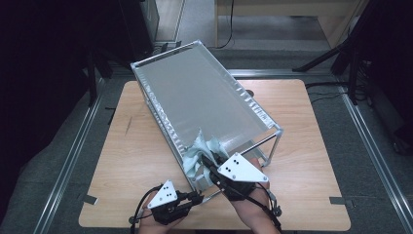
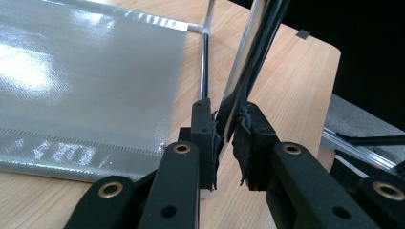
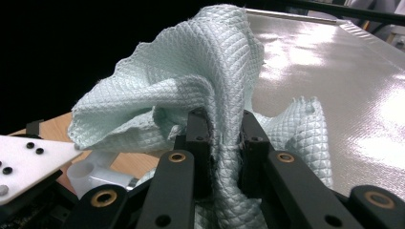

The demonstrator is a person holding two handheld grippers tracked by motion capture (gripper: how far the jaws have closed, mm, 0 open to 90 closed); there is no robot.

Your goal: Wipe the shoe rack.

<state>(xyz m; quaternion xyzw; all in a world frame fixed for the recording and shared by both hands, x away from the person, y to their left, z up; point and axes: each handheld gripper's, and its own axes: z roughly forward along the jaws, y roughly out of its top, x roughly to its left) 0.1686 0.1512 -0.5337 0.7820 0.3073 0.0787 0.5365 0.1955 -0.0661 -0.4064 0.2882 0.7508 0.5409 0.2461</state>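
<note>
A crumpled, pale green quilted cloth point(image 3: 200, 95) is clenched by the right tool point(image 3: 224, 138) at the near edge of the rack's grey sheet point(image 1: 204, 97). A chrome rod point(image 2: 239, 81) of the frame is gripped by the left tool point(image 2: 224, 138). Bare table point(image 1: 311, 161) is left on both sides.

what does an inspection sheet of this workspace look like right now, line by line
surface: wooden table, bare around the rack
job's things: metal-framed rack with a grey sheet lying tilted; pale green cloth bunched at its near end
clutter: nothing seen
grippers: left gripper clamped on a frame bar; right gripper clamped on the cloth
cables: black cable trailing from the left gripper; more on the floor at right
surroundings: dark room, grey floor, aluminium rails beside the table
</note>
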